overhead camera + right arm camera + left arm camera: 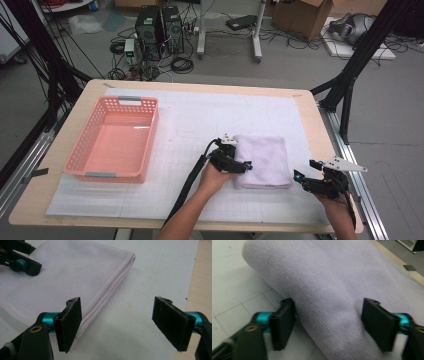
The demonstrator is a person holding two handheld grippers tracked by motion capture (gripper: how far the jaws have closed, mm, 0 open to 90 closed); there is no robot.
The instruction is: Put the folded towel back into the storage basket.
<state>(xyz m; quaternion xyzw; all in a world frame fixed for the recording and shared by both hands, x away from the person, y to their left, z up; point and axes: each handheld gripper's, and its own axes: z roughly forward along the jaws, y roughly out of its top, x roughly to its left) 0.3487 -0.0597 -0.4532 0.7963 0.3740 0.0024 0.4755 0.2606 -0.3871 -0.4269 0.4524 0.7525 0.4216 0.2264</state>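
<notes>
On the white mat (190, 115) that covers the table (310, 107), a folded pale lilac towel (262, 161) lies right of centre, well apart from the empty pink basket (116, 140) at the left. At the towel's left edge sits the left gripper (243, 166), its jaws straddling the thick rolled fold; in the left gripper view the towel (329, 295) bulges between both pads, which look to touch the cloth on either side, a placement that suits taking the whole stack at its fold rather than one layer. How firmly they pinch is hard to judge. Just off the towel's right edge, the right gripper (301, 178) hovers with jaws wide apart and nothing between them but the stitched hem (110, 287) and bare mat, probably waiting to take that side. The towel's underside and layer count stay hidden.
</notes>
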